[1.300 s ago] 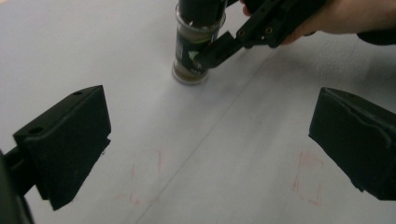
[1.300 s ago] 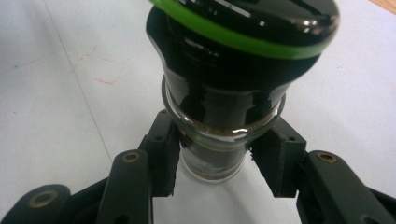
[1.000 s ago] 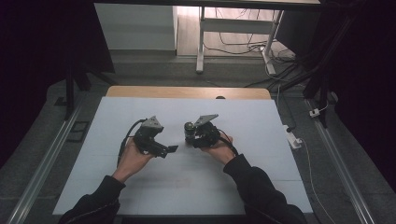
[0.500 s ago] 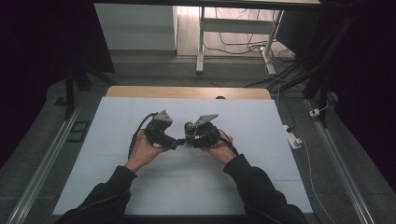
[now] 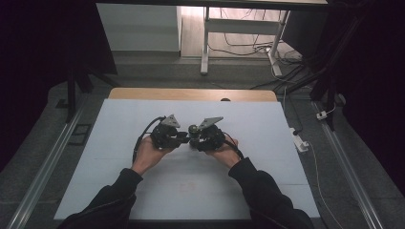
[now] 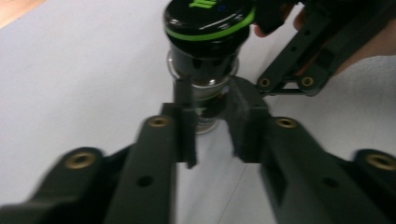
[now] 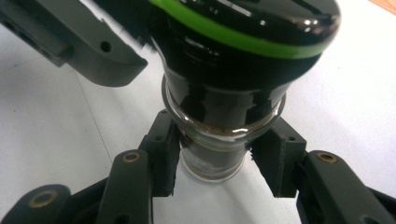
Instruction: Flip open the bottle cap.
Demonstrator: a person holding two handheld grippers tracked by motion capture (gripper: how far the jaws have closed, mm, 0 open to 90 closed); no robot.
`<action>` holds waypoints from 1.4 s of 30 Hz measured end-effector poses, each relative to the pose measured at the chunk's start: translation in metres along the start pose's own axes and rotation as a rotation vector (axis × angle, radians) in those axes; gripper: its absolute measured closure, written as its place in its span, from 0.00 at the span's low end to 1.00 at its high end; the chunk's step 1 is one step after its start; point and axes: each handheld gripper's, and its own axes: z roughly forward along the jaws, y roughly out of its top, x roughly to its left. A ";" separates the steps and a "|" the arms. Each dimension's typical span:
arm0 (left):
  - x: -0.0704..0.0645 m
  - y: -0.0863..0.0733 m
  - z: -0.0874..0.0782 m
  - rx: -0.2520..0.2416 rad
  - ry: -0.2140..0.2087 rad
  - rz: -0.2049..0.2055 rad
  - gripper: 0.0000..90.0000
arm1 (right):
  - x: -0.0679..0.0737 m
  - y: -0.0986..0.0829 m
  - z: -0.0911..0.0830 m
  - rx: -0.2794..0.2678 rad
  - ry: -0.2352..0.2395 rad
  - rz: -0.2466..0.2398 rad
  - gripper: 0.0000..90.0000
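Two grippers meet at a jar mid-counter.
Right gripper (image 7: 215,163) clamps the glass jar (image 7: 219,126) with its glossy black, green-ringed lid (image 6: 208,18); left gripper (image 6: 210,126) jaws stand apart around it.

We see both hands over the white table (image 5: 143,191): the left gripper (image 5: 184,137) and right gripper (image 5: 193,139) meet tip to tip around a small dark-capped object (image 5: 193,128).

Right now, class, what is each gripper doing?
Left gripper: jaws around the jar, grip uncertain.
Right gripper: jaws shut on the jar's glass body.
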 end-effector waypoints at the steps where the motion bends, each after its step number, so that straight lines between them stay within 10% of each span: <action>1: 0.000 0.000 0.000 0.005 -0.004 0.005 0.91 | 0.000 0.000 0.000 0.000 0.000 0.000 0.58; 42: -0.003 0.019 -0.011 -0.054 -0.016 -0.042 0.99 | 0.000 0.000 0.000 0.006 -0.004 -0.007 0.59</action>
